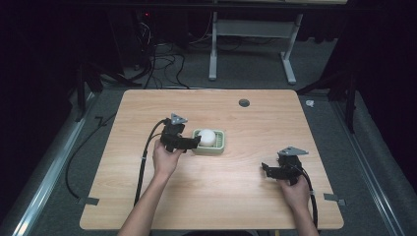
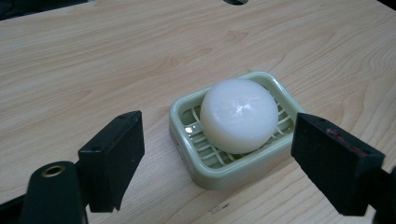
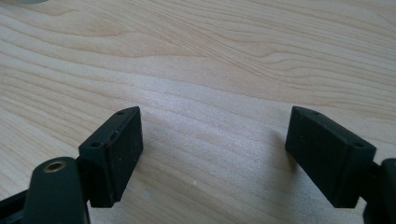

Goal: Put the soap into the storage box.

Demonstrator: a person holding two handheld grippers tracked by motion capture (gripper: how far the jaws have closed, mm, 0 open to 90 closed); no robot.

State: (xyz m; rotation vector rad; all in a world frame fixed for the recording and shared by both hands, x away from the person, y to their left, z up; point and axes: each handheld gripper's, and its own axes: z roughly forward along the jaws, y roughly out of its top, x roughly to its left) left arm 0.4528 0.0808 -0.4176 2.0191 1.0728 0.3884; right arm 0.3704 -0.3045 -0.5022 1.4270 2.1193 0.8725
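A round white soap bar [image 1: 207, 136] [image 2: 239, 115] lies in a pale green slatted soap dish [image 1: 217, 148] [image 2: 219, 177] near the middle of the wooden table [image 1: 211, 201]. My left gripper [image 1: 195, 141] [image 2: 217, 158] is open, just left of the dish, its jaws spread wider than the dish's near end without touching it. My right gripper [image 1: 265, 168] [image 3: 212, 156] is open at the table's right front, low over bare wood, with nothing between its jaws.
A dark round grommet hole [image 1: 244, 103] sits near the table's far edge. Black cables [image 1: 145, 157] trail from both grippers toward the front edge. Beyond the table stand a white desk frame [image 1: 253, 34] and tangled floor cables [image 1: 162, 59].
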